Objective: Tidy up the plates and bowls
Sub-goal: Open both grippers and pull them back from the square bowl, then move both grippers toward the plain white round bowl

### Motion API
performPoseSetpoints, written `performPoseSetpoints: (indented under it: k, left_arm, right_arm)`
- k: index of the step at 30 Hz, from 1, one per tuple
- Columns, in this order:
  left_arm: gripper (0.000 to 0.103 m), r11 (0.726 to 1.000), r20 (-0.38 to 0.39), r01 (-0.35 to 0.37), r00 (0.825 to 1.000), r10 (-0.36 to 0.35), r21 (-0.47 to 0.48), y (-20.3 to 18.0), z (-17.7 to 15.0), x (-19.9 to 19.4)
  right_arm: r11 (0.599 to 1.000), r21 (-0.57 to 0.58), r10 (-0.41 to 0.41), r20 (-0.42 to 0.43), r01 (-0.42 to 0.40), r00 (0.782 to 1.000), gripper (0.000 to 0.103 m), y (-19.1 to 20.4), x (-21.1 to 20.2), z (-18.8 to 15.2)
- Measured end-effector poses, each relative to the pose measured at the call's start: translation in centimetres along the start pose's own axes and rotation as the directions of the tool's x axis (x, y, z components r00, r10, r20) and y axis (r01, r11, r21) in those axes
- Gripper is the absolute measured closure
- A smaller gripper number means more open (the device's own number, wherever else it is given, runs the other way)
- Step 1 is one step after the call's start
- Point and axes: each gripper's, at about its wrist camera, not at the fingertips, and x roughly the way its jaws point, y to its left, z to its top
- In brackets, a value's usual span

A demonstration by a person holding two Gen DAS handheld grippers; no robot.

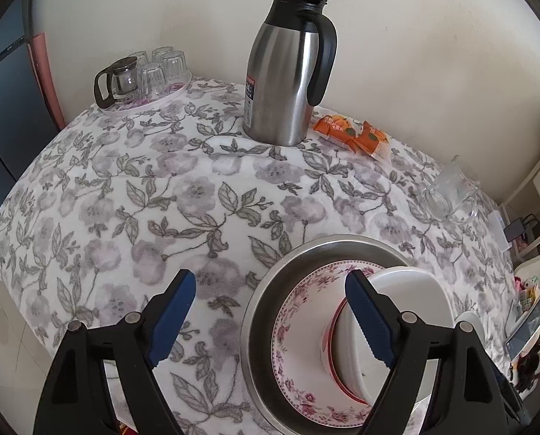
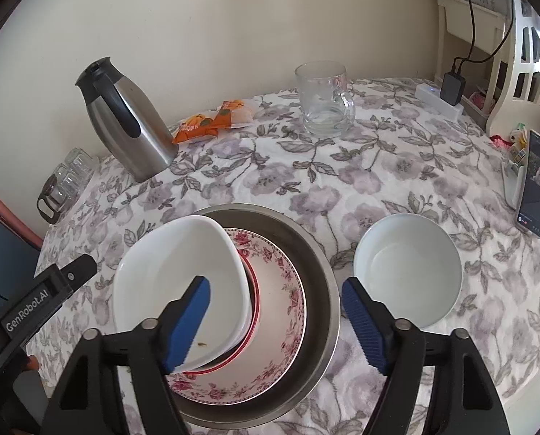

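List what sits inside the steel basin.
In the steel basin lies a floral plate, then a red-rimmed bowl, with a white bowl tilted on top. Anything beneath the plate is covered.

bowl in basin, another bowl beside it

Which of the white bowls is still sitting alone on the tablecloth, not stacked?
The round white bowl right of the steel basin. The other white bowl sits tilted atop the red-rimmed bowl and floral plate inside that basin.
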Motion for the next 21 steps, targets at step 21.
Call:
performPoseSetpoints:
  k: [21]
  left_arm:
    - [0.007,0.998,0.01,-0.038,0.999,0.038,0.046,-1.3,-0.4,-0.1]
  right_arm:
    - [0.999,-0.026,-0.035,0.012,0.036,0.999,0.0,-1.5,-0.3,0.1]
